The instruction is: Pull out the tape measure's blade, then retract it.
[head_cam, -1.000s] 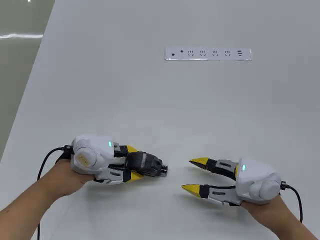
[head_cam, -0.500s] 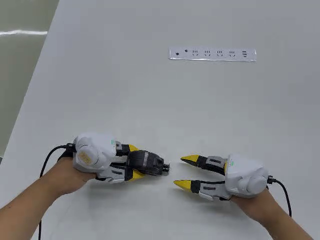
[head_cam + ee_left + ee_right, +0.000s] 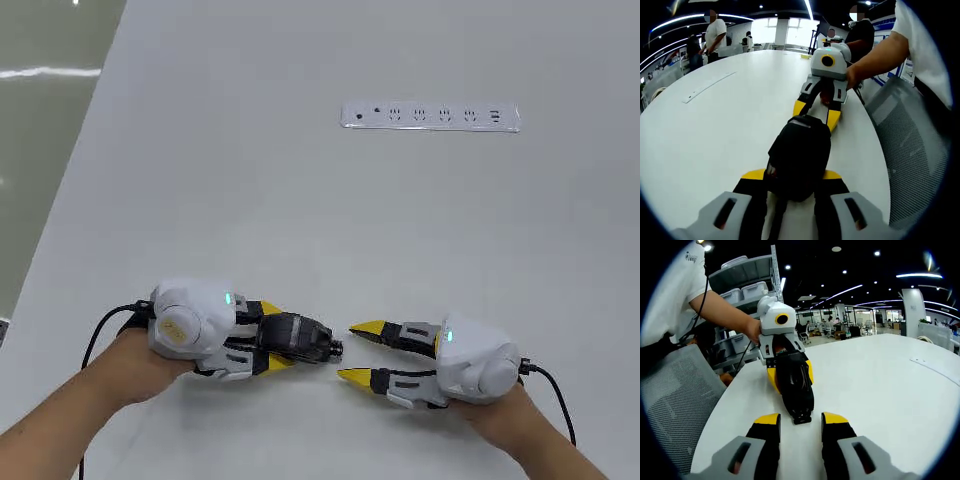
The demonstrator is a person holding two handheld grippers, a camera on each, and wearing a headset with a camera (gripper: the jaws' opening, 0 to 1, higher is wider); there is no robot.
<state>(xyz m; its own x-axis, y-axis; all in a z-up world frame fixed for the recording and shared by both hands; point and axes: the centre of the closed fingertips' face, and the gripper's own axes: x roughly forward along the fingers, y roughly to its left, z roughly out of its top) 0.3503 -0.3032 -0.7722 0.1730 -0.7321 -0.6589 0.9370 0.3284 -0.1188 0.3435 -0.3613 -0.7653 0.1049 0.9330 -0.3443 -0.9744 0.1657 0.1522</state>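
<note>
A black tape measure (image 3: 296, 338) lies low over the white table (image 3: 300, 200), clamped in my left gripper (image 3: 272, 336), whose yellow-tipped jaws press on both its sides. In the left gripper view the case (image 3: 799, 155) sits between the jaws, with my right gripper (image 3: 817, 112) facing it. My right gripper (image 3: 355, 352) stands open just right of the tape's nose. In the right gripper view its yellow fingertips (image 3: 767, 421) flank the blade tab end of the tape measure (image 3: 796, 382), apart from it.
A white power strip (image 3: 430, 116) lies far back on the table. The table's left edge (image 3: 60, 180) borders a green floor. Cables trail from both grippers toward the near edge. A mesh chair (image 3: 910, 150) stands beside the table.
My right gripper has slid left toward the tape measure's nose, closing the gap. The left gripper and tape stayed put; the head camera shifted slightly.
</note>
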